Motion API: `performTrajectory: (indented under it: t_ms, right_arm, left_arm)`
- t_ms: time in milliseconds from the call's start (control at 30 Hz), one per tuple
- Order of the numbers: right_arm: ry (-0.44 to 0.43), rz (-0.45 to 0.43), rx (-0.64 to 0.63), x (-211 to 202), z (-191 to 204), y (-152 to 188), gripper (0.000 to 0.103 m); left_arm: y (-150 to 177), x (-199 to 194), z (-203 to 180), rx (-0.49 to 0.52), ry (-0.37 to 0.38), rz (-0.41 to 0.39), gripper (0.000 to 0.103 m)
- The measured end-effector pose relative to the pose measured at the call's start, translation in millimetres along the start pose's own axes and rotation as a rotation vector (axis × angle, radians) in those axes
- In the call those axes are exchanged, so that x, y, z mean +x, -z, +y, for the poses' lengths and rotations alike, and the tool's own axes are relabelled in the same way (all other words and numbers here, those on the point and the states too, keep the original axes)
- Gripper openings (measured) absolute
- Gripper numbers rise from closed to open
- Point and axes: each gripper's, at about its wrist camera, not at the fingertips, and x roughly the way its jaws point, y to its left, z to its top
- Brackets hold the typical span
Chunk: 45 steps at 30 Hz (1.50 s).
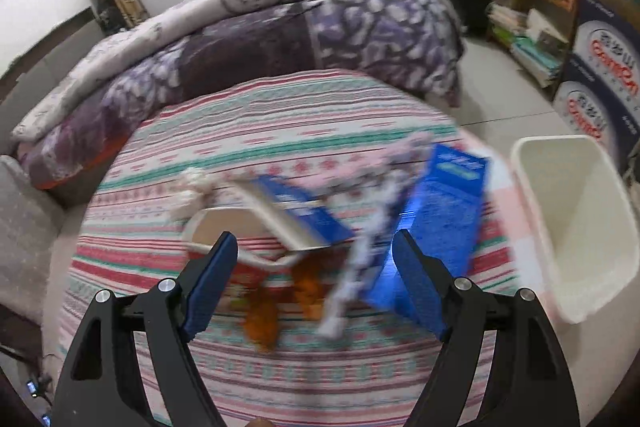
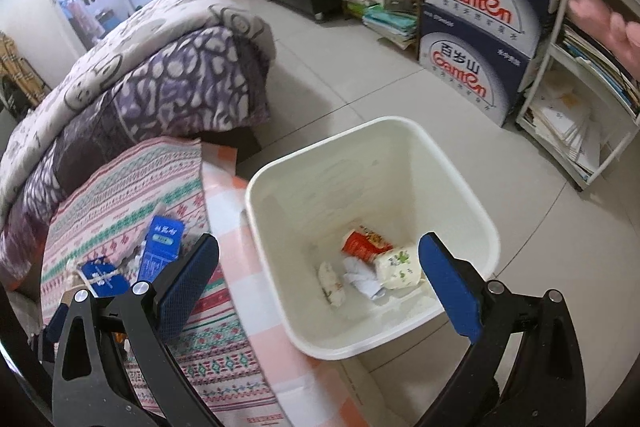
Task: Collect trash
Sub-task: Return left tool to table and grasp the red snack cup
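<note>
Your left gripper [image 1: 314, 267] hangs with its jaws spread and nothing between the pads, tilted down over the striped cloth [image 1: 280, 131]. Just ahead of its fingertips lies the trash: a paper cup [image 1: 224, 227], a blue box [image 1: 296, 211] resting across it, a taller blue box [image 1: 444, 211] to the right. Your right gripper [image 2: 320, 267] is also spread wide and empty, over the white bin [image 2: 276, 227], which holds a red cup [image 2: 362, 247] and wadded paper [image 2: 366, 281].

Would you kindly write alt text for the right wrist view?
The open right gripper hangs over a white bin on the tiled floor, holding a red cup and crumpled paper. To the left, blue cartons lie on a patterned cloth.
</note>
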Motion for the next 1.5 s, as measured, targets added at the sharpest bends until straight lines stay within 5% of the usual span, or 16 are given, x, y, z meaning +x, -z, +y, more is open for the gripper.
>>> performTrajectory:
  t_ms: [300, 533, 667, 767, 933, 1133, 1267, 1300, 1367, 1500]
  right_arm:
    - [-0.02, 0.035, -0.07, 12, 39, 16, 0.096]
    - [-0.043, 0.06, -0.135, 19, 61, 26, 0.096]
    - [-0.056, 0.073, -0.166, 23, 71, 30, 0.096]
    - [-0.067, 0.081, -0.181, 26, 78, 34, 0.096]
    - [-0.098, 0.073, -0.262, 27, 102, 47, 0.096]
    - [-0.164, 0.047, -0.394, 23, 136, 64, 0.096]
    - [-0.157, 0.034, -0.487, 22, 154, 78, 0.096]
    - [-0.158, 0.033, -0.498, 22, 156, 80, 0.096]
    - [-0.153, 0.025, -0.515, 20, 157, 82, 0.096]
    - [-0.131, 0.006, -0.522, 17, 150, 78, 0.096]
  left_arm:
    - [12, 33, 53, 0.0, -0.041, 0.104, 0.084]
    - [12, 47, 58, 0.024, 0.066, 0.109, 0.082]
    - [16, 45, 59, 0.073, 0.049, 0.081, 0.058]
    - [12, 39, 84, -0.004, 0.076, 0.072, 0.015]
    - [16, 37, 127, -0.176, 0.158, 0.095, 0.0]
    - [31, 34, 164, -0.307, 0.208, 0.114, 0.0]
    - [31, 30, 164, -0.251, 0.259, 0.116, 0.002]
    - [31, 31, 163, -0.243, 0.261, 0.118, 0.006]
    - [28, 35, 157, -0.228, 0.288, 0.124, 0.057]
    - [22, 39, 140, -0.169, 0.326, 0.116, 0.064]
